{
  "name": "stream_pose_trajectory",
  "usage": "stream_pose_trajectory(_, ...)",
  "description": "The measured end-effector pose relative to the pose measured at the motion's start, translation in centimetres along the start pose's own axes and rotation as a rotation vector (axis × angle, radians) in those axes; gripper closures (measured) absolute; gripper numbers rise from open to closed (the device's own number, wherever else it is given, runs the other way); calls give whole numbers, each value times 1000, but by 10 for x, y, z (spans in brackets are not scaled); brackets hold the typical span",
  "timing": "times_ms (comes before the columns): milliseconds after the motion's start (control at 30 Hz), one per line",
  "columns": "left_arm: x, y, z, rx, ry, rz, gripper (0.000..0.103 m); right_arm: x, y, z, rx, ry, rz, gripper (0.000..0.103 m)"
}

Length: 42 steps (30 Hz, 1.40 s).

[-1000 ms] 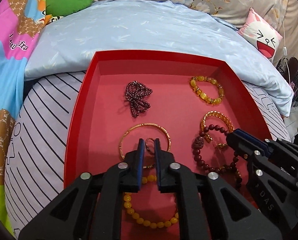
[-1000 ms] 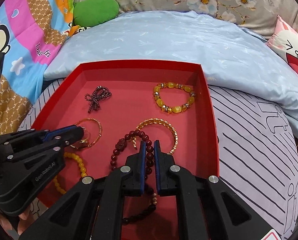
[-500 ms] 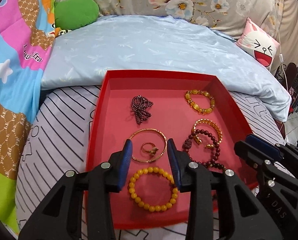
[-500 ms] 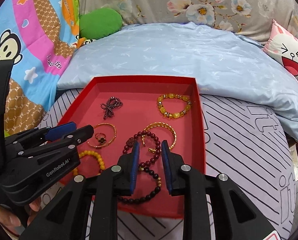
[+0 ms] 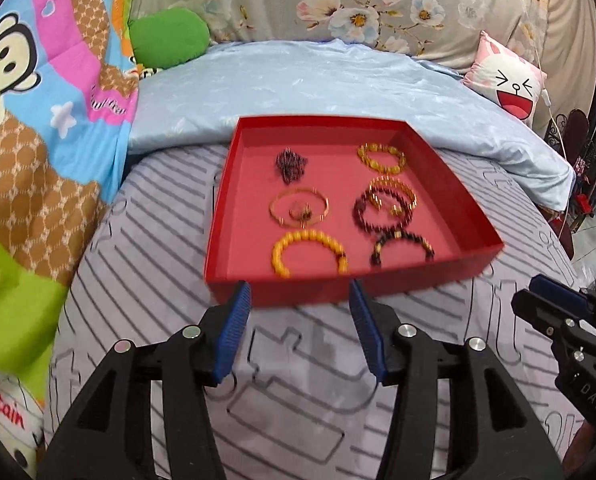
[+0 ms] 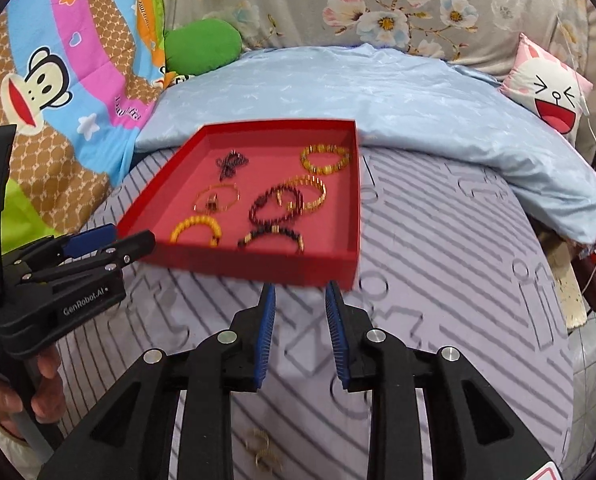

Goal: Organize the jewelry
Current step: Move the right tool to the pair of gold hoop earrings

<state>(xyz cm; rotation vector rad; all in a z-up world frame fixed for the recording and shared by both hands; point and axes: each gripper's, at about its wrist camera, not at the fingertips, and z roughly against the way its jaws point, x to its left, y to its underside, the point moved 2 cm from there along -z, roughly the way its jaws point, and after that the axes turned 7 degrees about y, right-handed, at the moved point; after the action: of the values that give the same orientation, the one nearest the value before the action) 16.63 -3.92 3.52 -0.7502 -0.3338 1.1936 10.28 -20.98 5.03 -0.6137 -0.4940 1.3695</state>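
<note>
Your left gripper (image 5: pixel 300 330) and right gripper (image 6: pixel 300 332) both hang with jaws opening and nothing between them. The shallow red cardboard tray (image 5: pixel 338 290) of beaded bracelets (image 5: pixel 308 252) lies just ahead of both, on the striped bedsheet (image 5: pixel 158 300).

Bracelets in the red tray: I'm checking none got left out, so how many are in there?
6, unless a blurred one hides: gold bangle around a ring, yellow beads front left, amber beads back right, gold chain, dark red beads, dark beads front right.
</note>
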Motion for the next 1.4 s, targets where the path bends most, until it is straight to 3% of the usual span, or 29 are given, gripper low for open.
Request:
stream_pose_trajectory(267, -5, 48, 10, 45, -18, 16, 55, -4, 63, 10, 84, -8, -25, 77)
stream_pose_trajectory(533, -11, 82, 20, 61, -55, 24, 55, 4, 92, 13, 98, -2, -20, 77)
stream_pose_trajectory(900, -19, 105, 24, 63, -83, 4, 55, 7, 102, 14, 70, 1, -23, 77)
stream_pose_trajectory(1267, -17, 106, 25, 57, -74, 16, 54, 11, 104, 13, 55, 11, -6, 77)
stream_pose_trajectory(1400, -16, 107, 24, 55, -67, 23, 53, 11, 103, 17, 56, -25, -22, 77)
